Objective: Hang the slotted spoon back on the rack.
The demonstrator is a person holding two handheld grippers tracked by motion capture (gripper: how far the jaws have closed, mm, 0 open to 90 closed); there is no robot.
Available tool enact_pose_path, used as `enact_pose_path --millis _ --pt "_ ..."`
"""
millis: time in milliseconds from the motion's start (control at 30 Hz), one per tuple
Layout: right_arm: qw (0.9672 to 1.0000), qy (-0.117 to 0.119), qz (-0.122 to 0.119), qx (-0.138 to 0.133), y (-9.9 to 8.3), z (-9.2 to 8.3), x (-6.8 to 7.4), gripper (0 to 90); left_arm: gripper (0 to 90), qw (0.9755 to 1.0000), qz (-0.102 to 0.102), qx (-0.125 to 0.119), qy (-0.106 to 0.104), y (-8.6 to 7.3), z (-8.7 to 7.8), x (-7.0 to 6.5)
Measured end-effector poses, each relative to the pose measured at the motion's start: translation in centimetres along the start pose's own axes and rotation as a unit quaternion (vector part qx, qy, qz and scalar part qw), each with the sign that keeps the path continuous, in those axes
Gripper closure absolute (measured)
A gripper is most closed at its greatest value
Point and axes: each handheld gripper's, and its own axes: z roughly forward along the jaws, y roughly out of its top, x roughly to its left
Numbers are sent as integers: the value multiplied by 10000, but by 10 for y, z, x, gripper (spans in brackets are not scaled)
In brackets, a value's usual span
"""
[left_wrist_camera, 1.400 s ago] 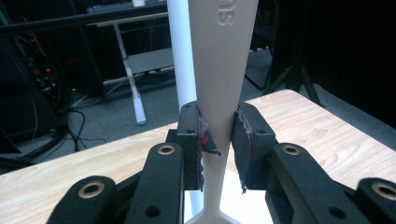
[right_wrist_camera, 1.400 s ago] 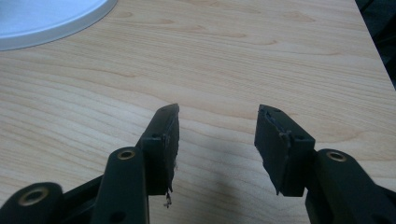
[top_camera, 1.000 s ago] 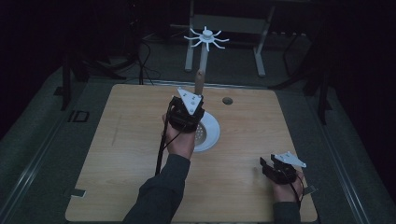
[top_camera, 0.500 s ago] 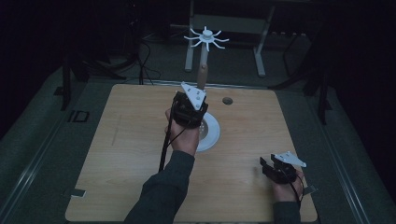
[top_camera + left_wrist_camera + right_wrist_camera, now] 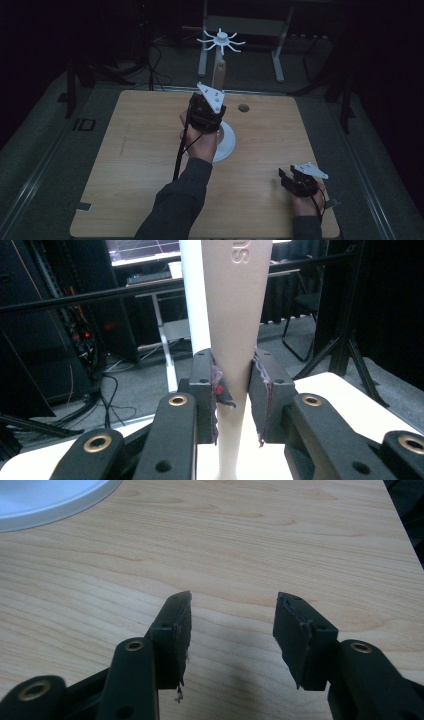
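L gripper (image 5: 235, 390) jaws tight on beige handle (image 5: 239, 315) — R gripper (image 5: 232, 630) jaws wide, empty, over table (image 5: 250, 540)

Light wooden table (image 5: 135, 170), small dark round hole (image 5: 243, 107) near its far edge, metal desk frame (image 5: 240, 35) behind, cables on floor (image 5: 150, 60).

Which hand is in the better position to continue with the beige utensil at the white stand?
Left: the left gripper is shut on the beige utensil beside the stand's pole; the right gripper rests open, apart.
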Motion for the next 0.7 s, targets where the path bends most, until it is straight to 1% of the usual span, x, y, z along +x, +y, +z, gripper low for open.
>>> enact_pose_path --millis 133,467,700 --pt "10000 10 -21 2 0 1 1 491 739 10000 60 2 31 4 1 -2" --pt "10000 16 -11 -5 0 0 0 487 739 9999 47 -15 150 11 3 -3" --pt "10000 18 -17 -4 0 -1 0 485 739 9997 39 59 238 15 7 -2"
